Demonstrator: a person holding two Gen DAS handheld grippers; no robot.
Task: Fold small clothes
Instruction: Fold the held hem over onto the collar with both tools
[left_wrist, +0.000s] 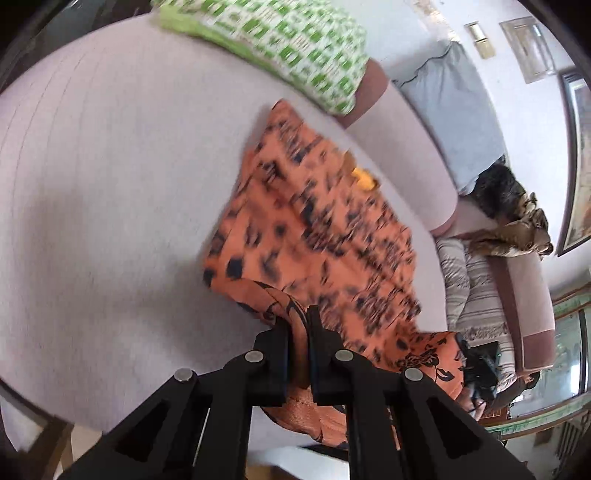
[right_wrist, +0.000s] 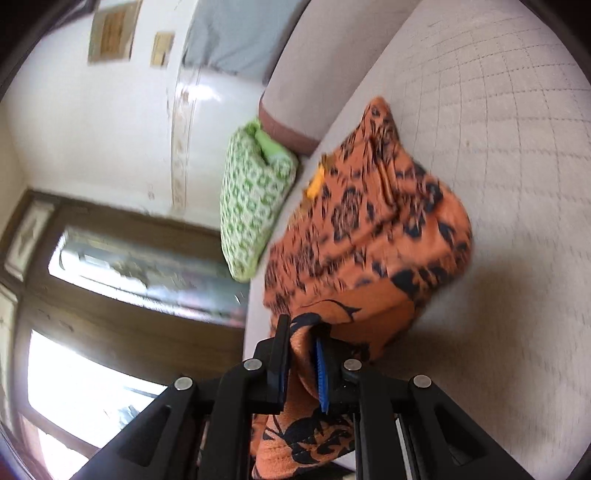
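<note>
Cloth (left_wrist: 317, 236), orange with black print, lies spread on the pale sofa seat (left_wrist: 110, 192), its near edge lifted off the cushion. The left gripper (left_wrist: 297, 325) is clamped tight on a bunched fold of that edge. The right gripper (right_wrist: 303, 332) pinches another part of the same edge between its blue pads (right_wrist: 320, 373). A green-patterned pillow (right_wrist: 251, 206) sits beyond the cloth, by the armrest (right_wrist: 291, 125).
</note>
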